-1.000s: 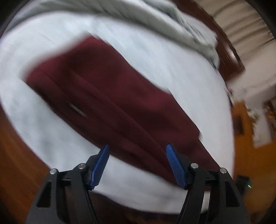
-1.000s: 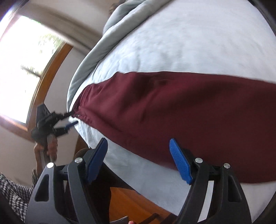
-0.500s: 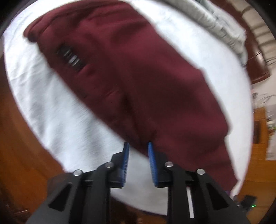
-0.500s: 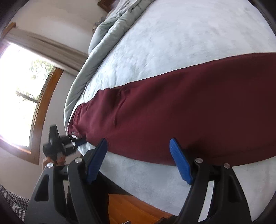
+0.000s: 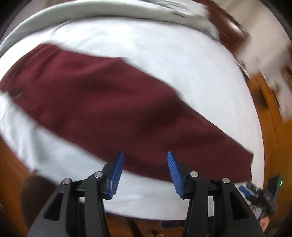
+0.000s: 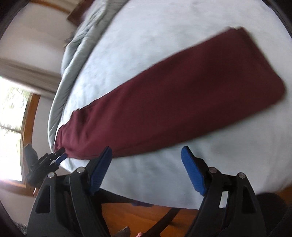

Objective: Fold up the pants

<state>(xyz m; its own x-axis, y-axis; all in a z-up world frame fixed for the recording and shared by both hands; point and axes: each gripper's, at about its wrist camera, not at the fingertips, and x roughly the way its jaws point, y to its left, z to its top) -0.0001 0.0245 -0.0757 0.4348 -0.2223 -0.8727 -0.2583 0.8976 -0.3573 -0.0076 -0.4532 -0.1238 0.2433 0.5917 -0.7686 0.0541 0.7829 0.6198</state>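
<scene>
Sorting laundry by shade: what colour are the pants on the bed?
Dark maroon pants, clearest in the right wrist view.

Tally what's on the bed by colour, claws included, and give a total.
Maroon: 1, the pants
White: 1, the bed sheet
Grey: 1, the blanket
Black with blue pads: 2, the left claw and the right claw, both open and holding nothing
Total: 5

pants (image 5: 116,102): lie flat along the near part of the bed (image 5: 164,54)
blanket (image 5: 91,11): bunched at the bed's far edge
grippers: both before the bed's near edge
</scene>
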